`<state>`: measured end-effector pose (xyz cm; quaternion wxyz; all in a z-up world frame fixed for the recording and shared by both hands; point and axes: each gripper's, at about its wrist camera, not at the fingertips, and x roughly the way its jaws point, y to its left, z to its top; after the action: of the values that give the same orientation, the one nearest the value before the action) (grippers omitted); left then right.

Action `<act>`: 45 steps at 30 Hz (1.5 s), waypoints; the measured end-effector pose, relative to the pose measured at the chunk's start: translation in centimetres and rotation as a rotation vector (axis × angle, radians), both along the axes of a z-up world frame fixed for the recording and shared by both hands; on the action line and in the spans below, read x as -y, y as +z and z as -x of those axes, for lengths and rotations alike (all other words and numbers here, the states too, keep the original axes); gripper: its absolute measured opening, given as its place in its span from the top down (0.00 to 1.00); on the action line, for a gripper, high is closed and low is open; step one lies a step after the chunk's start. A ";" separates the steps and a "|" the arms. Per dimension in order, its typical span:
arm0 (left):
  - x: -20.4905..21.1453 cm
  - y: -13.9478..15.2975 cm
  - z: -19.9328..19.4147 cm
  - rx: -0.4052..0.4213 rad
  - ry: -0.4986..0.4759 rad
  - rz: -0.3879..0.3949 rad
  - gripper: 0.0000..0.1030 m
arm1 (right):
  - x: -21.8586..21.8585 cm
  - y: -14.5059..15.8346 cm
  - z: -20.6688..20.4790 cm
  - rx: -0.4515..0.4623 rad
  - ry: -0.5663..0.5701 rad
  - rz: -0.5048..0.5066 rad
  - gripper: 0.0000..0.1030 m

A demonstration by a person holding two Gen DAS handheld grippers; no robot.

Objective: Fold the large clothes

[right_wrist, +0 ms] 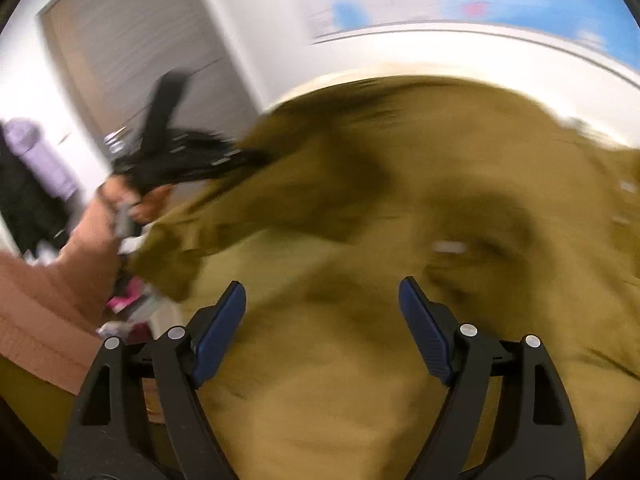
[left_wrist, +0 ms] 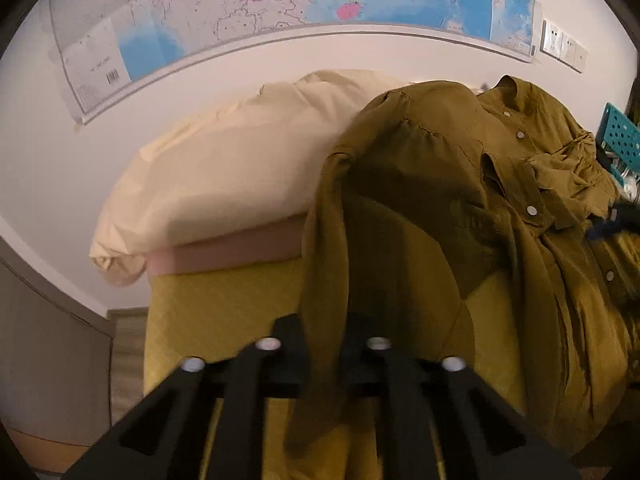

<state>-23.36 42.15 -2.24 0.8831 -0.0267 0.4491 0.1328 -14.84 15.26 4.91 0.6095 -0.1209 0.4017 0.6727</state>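
Note:
An olive-brown button-up shirt (left_wrist: 460, 168) lies spread over the bed, its white buttons running down the front. One sleeve (left_wrist: 332, 240) is stretched from the shirt down into my left gripper (left_wrist: 326, 330), which is shut on the fabric. In the blurred right wrist view the same shirt (right_wrist: 400, 208) fills the frame. My right gripper (right_wrist: 322, 316) hovers over it, blue pads (right_wrist: 222, 332) wide apart with nothing between them. At the left of that view, a hand holds the left gripper (right_wrist: 240, 156), clamped on the sleeve end.
The bed has a yellow quilt (left_wrist: 224, 312), a pink layer (left_wrist: 240, 248) and a cream duvet (left_wrist: 240, 168). A map (left_wrist: 280, 4) hangs on the wall behind. A teal perforated basket (left_wrist: 620, 136) stands at the right. A pink-sleeved arm (right_wrist: 52, 300) is at the left.

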 end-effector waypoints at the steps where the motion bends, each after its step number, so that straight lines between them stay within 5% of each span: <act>1: 0.2 0.3 0.0 0.013 -0.010 0.017 0.96 | -1.1 -0.3 1.4 -0.021 0.051 -0.006 0.24; 5: 1.2 2.5 0.5 0.073 -0.072 0.088 0.97 | -5.1 -0.8 6.1 -0.083 0.154 -0.018 0.18; 11: 2.5 4.9 -0.5 0.108 -0.111 0.194 0.97 | -8.4 -1.9 9.9 -0.249 0.254 -0.049 0.22; 15: 3.5 5.0 -1.7 0.097 -0.139 0.221 0.97 | -8.5 -0.9 10.8 -0.289 0.221 -0.148 0.20; 18: 4.1 5.0 -2.7 0.094 -0.143 0.239 0.97 | -9.4 -1.3 10.8 -0.256 0.142 -0.128 0.23; 21: 4.6 5.2 -3.7 0.097 -0.141 0.274 0.97 | -9.2 -1.0 9.8 -0.283 0.086 -0.161 0.52; 23: 5.2 5.4 -4.4 0.094 -0.137 0.292 0.97 | -8.6 -0.8 8.5 -0.317 0.051 -0.167 0.96; 33: 8.8 9.2 -7.2 0.174 -0.243 0.357 0.86 | 3.5 6.0 1.3 -0.272 -0.095 -0.305 0.98; 37: 10.8 10.9 -8.2 0.247 -0.340 0.433 0.66 | 11.4 11.4 -4.9 -0.166 -0.300 -0.334 0.98; 38: 11.3 11.3 -8.5 0.262 -0.346 0.424 0.48 | 12.7 11.9 -6.5 -0.150 -0.347 -0.329 0.98; 39: 11.7 11.5 -8.5 0.282 -0.348 0.402 0.43 | 14.4 12.5 -8.1 -0.136 -0.406 -0.317 0.98; 45: 12.0 9.7 -10.1 0.272 -0.319 0.321 0.42 | 20.6 9.3 -15.2 -0.125 -0.689 -0.144 0.98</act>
<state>-13.28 30.11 7.45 0.9296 -0.1130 0.3403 -0.0856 0.33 -5.39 14.16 0.7818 0.1062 0.4068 0.4604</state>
